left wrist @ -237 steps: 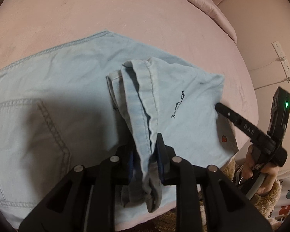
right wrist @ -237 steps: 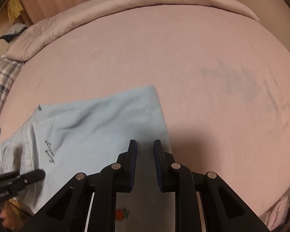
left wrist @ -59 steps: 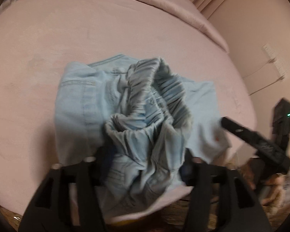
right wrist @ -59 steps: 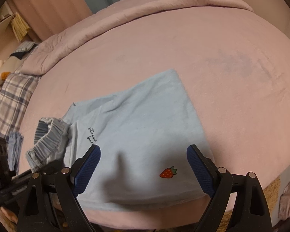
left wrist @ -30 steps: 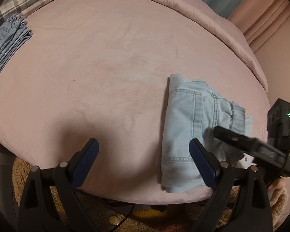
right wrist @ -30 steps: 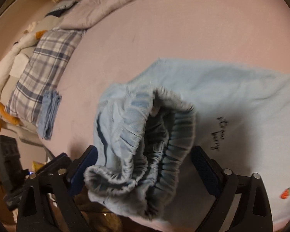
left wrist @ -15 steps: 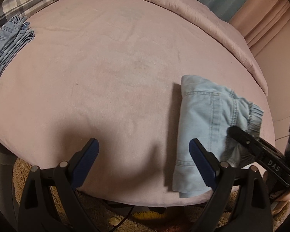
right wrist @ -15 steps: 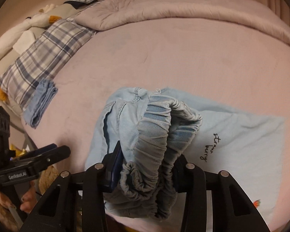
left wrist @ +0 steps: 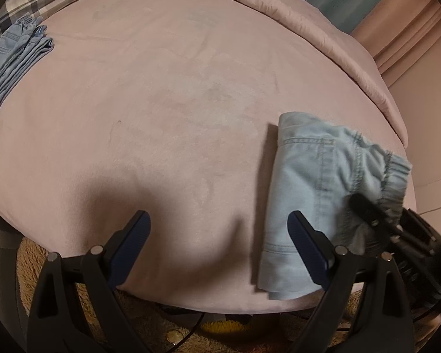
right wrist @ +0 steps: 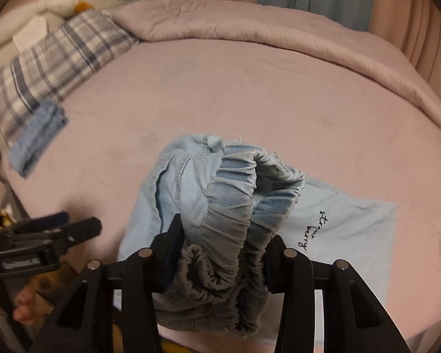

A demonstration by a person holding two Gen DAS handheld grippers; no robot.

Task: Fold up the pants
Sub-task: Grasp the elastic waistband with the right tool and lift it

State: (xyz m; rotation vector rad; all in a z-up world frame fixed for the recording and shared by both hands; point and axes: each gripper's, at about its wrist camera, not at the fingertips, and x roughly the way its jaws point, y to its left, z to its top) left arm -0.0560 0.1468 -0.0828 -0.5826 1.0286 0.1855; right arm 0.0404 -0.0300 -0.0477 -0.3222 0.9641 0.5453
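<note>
Pink bedding point(left wrist: 191, 103) carries the light-blue pants point(right wrist: 352, 229); their bunched elastic waistband point(right wrist: 235, 206) is clamped in the right gripper point(right wrist: 220, 253), whose jaws have just been closing; the left gripper point(left wrist: 217, 235), spread wide and empty, is beside them, with the pants to its right.

Pants point(left wrist: 305, 188) on pink bed point(left wrist: 161, 103)

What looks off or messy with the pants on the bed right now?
The pants aren't flat: their elastic waistband is bunched and lifted, clamped in the right gripper, over the half lying on the bed. The left gripper is open.
</note>
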